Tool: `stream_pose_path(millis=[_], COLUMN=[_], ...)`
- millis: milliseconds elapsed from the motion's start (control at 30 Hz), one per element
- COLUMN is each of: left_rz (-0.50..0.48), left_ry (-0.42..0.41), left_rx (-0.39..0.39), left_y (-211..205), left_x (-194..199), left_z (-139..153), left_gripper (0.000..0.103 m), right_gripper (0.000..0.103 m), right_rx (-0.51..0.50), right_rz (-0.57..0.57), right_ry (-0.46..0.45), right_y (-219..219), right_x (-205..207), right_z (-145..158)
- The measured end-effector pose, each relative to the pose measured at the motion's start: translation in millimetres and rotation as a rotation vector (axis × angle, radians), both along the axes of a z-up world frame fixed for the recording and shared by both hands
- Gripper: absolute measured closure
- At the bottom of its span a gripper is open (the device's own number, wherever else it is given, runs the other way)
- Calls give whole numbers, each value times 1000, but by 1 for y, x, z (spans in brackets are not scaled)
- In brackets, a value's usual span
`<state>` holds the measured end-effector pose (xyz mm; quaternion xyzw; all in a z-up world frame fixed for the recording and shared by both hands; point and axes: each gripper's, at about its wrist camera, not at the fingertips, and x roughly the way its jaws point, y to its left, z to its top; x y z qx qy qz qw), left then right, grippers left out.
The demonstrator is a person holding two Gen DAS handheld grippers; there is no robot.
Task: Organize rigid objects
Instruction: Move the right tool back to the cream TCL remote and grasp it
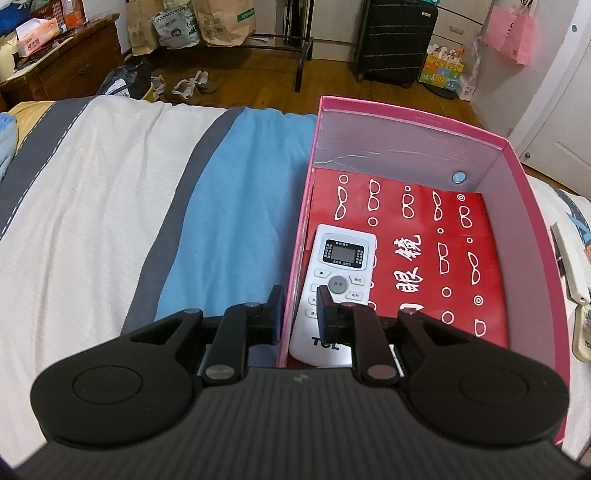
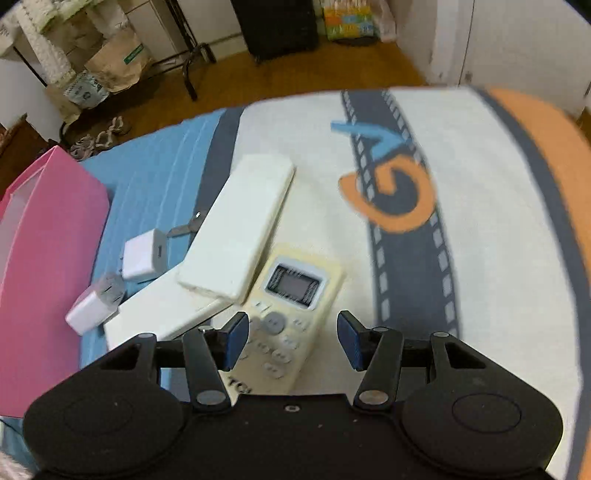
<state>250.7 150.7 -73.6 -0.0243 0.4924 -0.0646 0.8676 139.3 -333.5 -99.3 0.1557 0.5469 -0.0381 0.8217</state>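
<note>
A pink box [image 1: 532, 229] lies on the bed, lined with a red sheet printed with glasses [image 1: 436, 258]. A white TCL remote [image 1: 340, 258] rests inside it by the left wall. My left gripper [image 1: 300, 306] straddles that wall, one finger outside and one over the remote, jaws a little apart and not pressing. On the bedspread beside the box [image 2: 44, 258], a yellowed remote [image 2: 295, 291] lies under my right gripper [image 2: 292, 338], which is open, its pads clear of the remote's sides. Two long white cases [image 2: 240, 225] [image 2: 162, 314] and two white chargers [image 2: 142, 254] [image 2: 92, 306] lie to its left.
The far bed edge [image 1: 155, 105] drops to a wooden floor with shoes [image 1: 192, 86], paper bags [image 1: 225, 22] and a black suitcase [image 1: 395, 37]. A small metal piece [image 2: 184, 227] lies by the upper charger. Bare striped bedspread [image 1: 92, 221] stretches left of the box.
</note>
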Motion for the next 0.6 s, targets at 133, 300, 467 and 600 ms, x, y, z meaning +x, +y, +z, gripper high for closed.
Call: stream_pose_path(millis=[133, 300, 467, 600], left_rz=[4, 6, 3, 10], left_ry=[5, 4, 2, 11], left_rx=[-7, -12, -7, -19], left_y=[1, 2, 1, 3], left_x=[1, 2, 1, 2], left_z=[-1, -2, -3, -3], left_gripper=[88, 87, 87, 87], right_gripper=[44, 30, 28, 36], right_rx=[-13, -42, -150, -187], right_rz=[20, 26, 95, 111], right_ry=[6, 23, 26, 27], right_y=[10, 15, 32, 32], right_x=[4, 3, 13, -2], right_z=[-6, -16, -23, -16])
